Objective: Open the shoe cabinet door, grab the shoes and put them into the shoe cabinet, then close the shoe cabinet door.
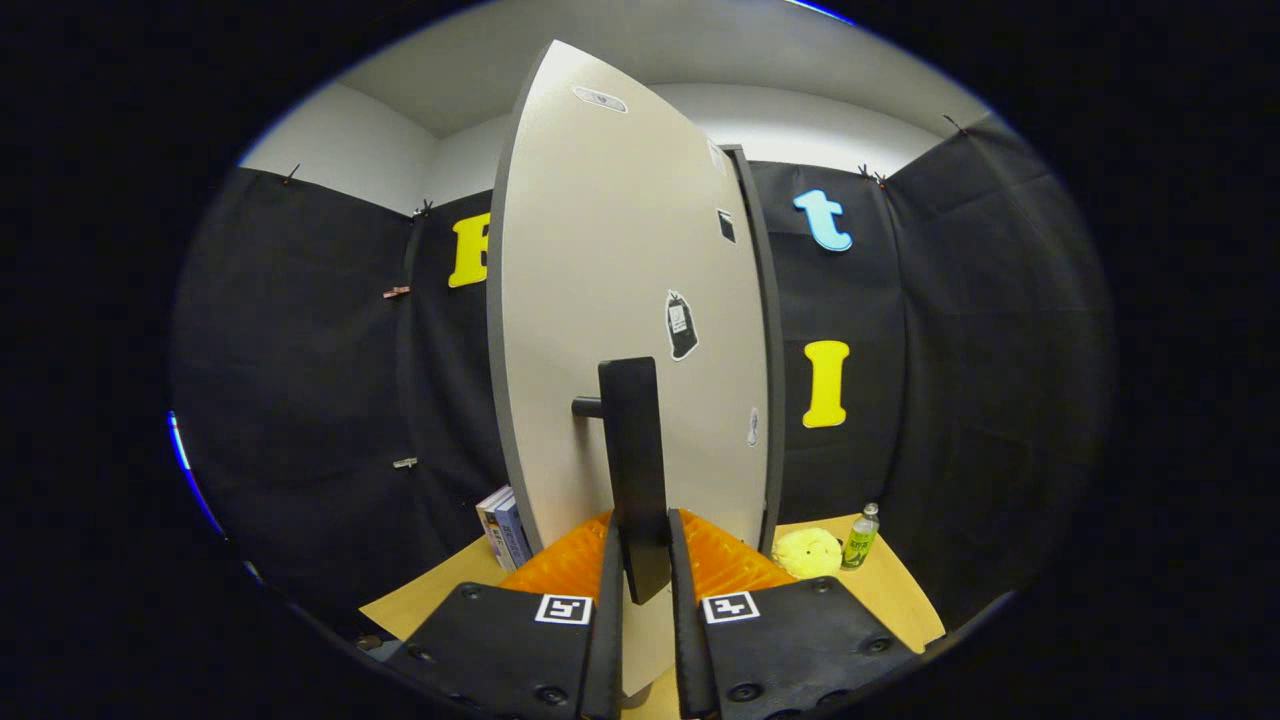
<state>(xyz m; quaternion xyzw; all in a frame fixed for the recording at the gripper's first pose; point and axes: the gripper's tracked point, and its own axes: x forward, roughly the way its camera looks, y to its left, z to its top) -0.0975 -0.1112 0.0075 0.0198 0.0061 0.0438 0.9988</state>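
Observation:
The shoe cabinet door (620, 280), a pale beige panel with a dark edge and a few stickers, stands swung out right ahead of me. Its black bar handle (635, 450) runs upright on a short post. My gripper (640, 545) is shut on the lower end of that handle, one finger on each side of it. The dark cabinet body (760, 330) shows as a narrow strip behind the door's right edge; the inside of the cabinet is hidden by the door.
The cabinet stands on a light wooden table (900, 600). Books (503, 527) stand upright left of the door. A round yellow soft thing (808, 552) and a small green bottle (860, 537) sit right of it. Black cloth walls close in all around.

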